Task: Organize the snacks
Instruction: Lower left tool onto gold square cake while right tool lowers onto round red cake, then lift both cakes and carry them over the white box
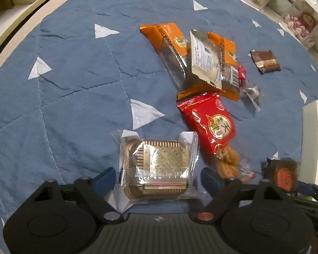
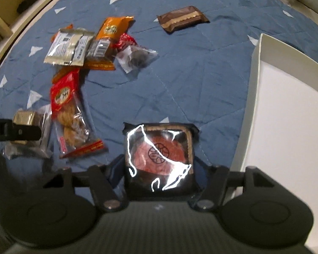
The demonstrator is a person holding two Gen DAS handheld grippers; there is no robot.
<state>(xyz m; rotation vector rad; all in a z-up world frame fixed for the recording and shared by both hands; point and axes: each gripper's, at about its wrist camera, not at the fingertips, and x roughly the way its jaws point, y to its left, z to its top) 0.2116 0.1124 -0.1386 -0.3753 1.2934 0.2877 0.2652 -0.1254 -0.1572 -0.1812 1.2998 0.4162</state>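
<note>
A clear-wrapped pack with a gold tray (image 1: 156, 165) lies on the blue quilt (image 1: 74, 84) between the fingers of my left gripper (image 1: 159, 177). The pads stand close by the wrapper's side flaps without squeezing the tray. My right gripper (image 2: 160, 169) has its blue pads against both sides of a dark packet with a red round seal (image 2: 159, 152), which rests on the quilt (image 2: 201, 74). A red twist-snack bag (image 1: 209, 122) lies between the two packs. That gold pack (image 2: 25, 116) shows at the left edge of the right wrist view.
Two orange packets (image 1: 169, 40), a silver sachet (image 1: 203, 59) and small wrapped sweets (image 2: 135, 57) are piled farther out. A brown bar (image 2: 182, 19) lies apart. A white open box (image 2: 254, 84) stands at the right. The bed's pale edge (image 1: 21, 21) curves along the left.
</note>
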